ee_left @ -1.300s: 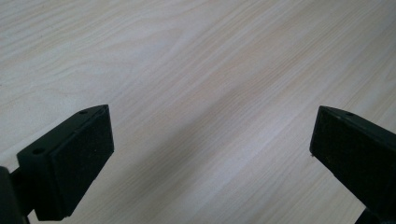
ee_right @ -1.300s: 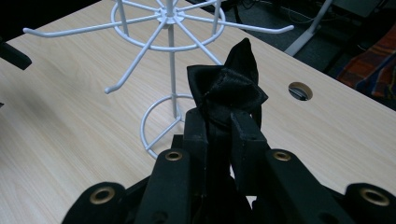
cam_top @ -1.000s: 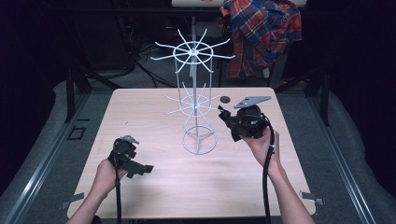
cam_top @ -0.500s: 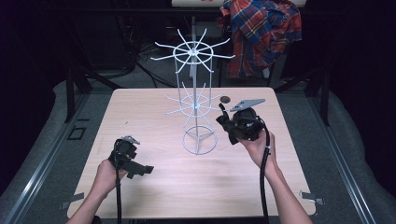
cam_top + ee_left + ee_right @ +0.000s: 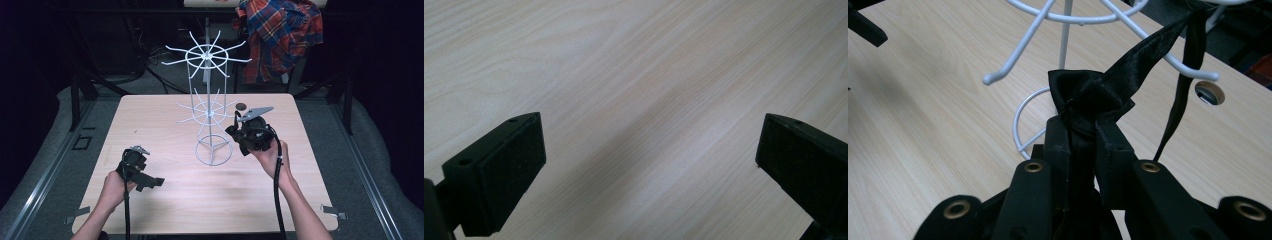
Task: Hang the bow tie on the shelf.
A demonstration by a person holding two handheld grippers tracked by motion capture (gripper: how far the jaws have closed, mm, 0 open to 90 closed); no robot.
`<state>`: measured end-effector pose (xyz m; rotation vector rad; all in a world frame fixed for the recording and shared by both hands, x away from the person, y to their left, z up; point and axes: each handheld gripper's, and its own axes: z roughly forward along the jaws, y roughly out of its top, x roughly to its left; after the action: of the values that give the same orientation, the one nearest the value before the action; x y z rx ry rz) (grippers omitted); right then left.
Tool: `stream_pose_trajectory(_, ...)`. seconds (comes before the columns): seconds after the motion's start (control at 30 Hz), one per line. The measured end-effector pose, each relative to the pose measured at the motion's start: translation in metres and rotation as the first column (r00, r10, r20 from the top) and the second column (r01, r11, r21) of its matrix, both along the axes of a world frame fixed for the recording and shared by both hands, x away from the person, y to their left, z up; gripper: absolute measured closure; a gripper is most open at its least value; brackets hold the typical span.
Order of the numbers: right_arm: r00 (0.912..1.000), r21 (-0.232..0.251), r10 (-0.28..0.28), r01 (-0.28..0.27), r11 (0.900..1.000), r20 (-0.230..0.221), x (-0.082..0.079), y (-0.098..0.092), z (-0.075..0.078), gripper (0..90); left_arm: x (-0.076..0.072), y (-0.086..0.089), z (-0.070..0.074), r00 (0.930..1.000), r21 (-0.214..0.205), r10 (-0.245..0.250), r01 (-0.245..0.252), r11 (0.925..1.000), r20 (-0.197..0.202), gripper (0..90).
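Two grippers: right gripper (image 5: 235, 131) works beside the rack (image 5: 210, 107); left gripper (image 5: 150, 181) rests low over the desk (image 5: 165, 200), well apart from it.
Right jaws: clamped together on a black satin bow tie (image 5: 1088, 97), with the knot bunched just past the tips.
Left jaws: wide apart, nothing between them, bare wood below.
Bow tie: held above the desk near the rack's lower tier; one strap (image 5: 1180, 80) runs up and drapes over a white prong (image 5: 1193, 72).
Step in hand: judged to be hanging the tie on the lower tier.
How to do it well: keep the grip firm on the knot, lift so the strap loop passes the prong's rounded tip, then slide it inward before letting go.
Watch for: satin is slippery and may slide off a sloping prong; the light rack may tip or spin if pushed.
Left gripper's use: could steady the rack's base ring (image 5: 212, 151).
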<state>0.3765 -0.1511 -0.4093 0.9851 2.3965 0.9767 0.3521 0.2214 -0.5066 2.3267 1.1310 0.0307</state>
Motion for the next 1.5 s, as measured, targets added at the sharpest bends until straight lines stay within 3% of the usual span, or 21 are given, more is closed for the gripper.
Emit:
stream_pose_trajectory(0.2, 0.9991, 0.007, 0.02, -0.02, 0.9998, 0.037, -0.002, 0.006, 0.004, 77.9, 0.0, 0.0, 0.0, 1.0, 0.001, -0.003, 0.003, 1.0, 0.002, 0.0)
stream_pose_trajectory(0.7, 0.9969, -0.003, 0.052, -0.052, 0.9986, 0.058, -0.004, 0.009, 0.003, 77.5, 0.0, 0.0, 0.0, 1.0, -0.001, -0.004, 0.004, 1.0, 0.003, 0.0)
stream_pose_trajectory(0.9, 0.9979, -0.029, 0.059, -0.058, 0.9979, 0.026, -0.001, 0.013, -0.006, 77.1, 0.0, 0.0, 0.0, 1.0, -0.001, -0.006, 0.006, 1.0, 0.003, 0.0)
stream_pose_trajectory(1.3, 0.9964, -0.029, 0.054, -0.052, 0.9982, 0.065, 0.0, 0.013, -0.021, 75.5, 0.0, -0.001, -0.001, 0.9999, 0.004, -0.012, 0.012, 0.9999, -0.004, 0.0)
stream_pose_trajectory(1.5, 0.9973, -0.049, 0.058, -0.056, 0.9972, 0.044, 0.003, 0.016, -0.029, 75.6, -0.001, -0.002, -0.001, 0.9999, 0.008, -0.014, 0.014, 0.9999, -0.001, 0.0)
